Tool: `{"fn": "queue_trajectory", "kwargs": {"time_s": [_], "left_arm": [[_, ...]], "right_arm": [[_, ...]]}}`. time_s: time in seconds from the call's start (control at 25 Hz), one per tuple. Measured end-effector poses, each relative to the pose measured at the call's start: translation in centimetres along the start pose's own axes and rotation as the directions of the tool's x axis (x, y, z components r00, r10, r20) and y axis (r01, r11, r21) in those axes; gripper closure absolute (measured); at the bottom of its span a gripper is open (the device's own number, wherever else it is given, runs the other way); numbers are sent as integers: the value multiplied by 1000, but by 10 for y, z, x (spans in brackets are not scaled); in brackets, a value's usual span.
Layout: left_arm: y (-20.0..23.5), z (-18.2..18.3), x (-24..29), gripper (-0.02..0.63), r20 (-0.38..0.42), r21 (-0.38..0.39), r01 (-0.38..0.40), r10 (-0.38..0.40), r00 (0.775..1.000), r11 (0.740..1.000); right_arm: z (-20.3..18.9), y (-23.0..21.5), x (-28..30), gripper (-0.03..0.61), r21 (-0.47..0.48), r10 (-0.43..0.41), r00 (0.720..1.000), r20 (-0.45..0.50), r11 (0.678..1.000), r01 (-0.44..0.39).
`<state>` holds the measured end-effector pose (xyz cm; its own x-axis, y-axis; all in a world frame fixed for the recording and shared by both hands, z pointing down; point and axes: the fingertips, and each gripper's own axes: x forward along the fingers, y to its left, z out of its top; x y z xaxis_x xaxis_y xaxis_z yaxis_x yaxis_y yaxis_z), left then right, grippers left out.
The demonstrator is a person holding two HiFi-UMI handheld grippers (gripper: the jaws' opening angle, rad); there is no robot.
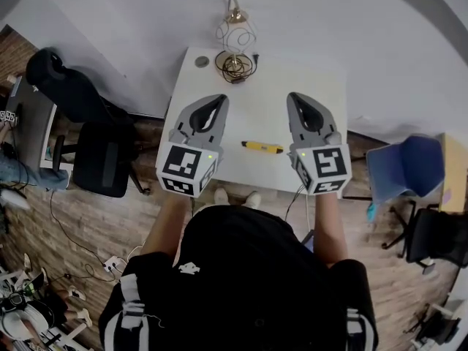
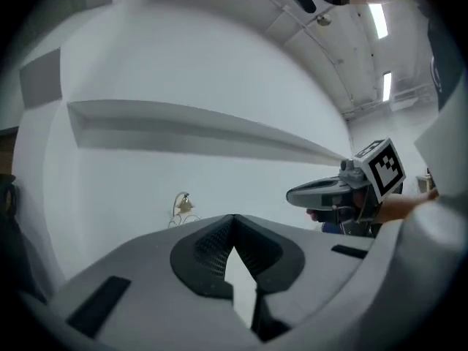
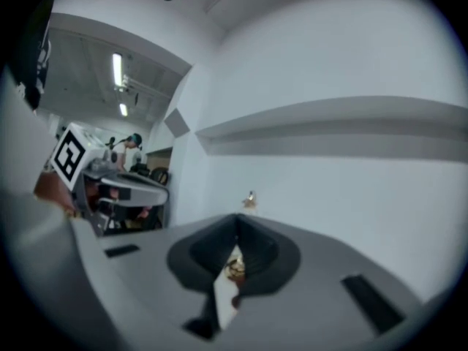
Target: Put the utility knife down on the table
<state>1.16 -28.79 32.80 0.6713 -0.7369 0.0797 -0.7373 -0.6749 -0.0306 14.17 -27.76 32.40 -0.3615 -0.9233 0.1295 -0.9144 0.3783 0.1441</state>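
The yellow utility knife [image 1: 262, 147] lies flat on the white table [image 1: 300, 68], near its front edge, with neither gripper touching it. Both grippers hang raised above the table and point level toward the far wall. My left gripper [image 1: 218, 101] is left of the knife with its jaws shut and nothing between them. My right gripper [image 1: 297, 98] is right of the knife, likewise shut and empty. In the left gripper view the closed tips [image 2: 232, 219] meet, and the right gripper [image 2: 292, 194] shows at the side. The right gripper view shows its own tips [image 3: 236, 221] closed.
A wire-cage table lamp [image 1: 235, 44] stands at the table's back edge, with a small grey disc [image 1: 202, 61] beside it. A black office chair [image 1: 102, 158] stands at the left, a blue chair [image 1: 404, 163] at the right. Cables lie on the brick-patterned floor.
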Motion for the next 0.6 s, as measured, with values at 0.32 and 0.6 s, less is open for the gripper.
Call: {"fn": "queue_trajectory", "kwargs": {"time_s": [0.32,0.6], "left_arm": [[-5,12,-4,598,22,14,-1,0,1000,1000],[-10,14,-6,598,25,19,7,-7,1000,1000]], "right_arm": [[1,-2,-8,545,19,-13,1000,15,1000,13],[2,0,-12,545,31,-24,1000,17,999,23]]}}
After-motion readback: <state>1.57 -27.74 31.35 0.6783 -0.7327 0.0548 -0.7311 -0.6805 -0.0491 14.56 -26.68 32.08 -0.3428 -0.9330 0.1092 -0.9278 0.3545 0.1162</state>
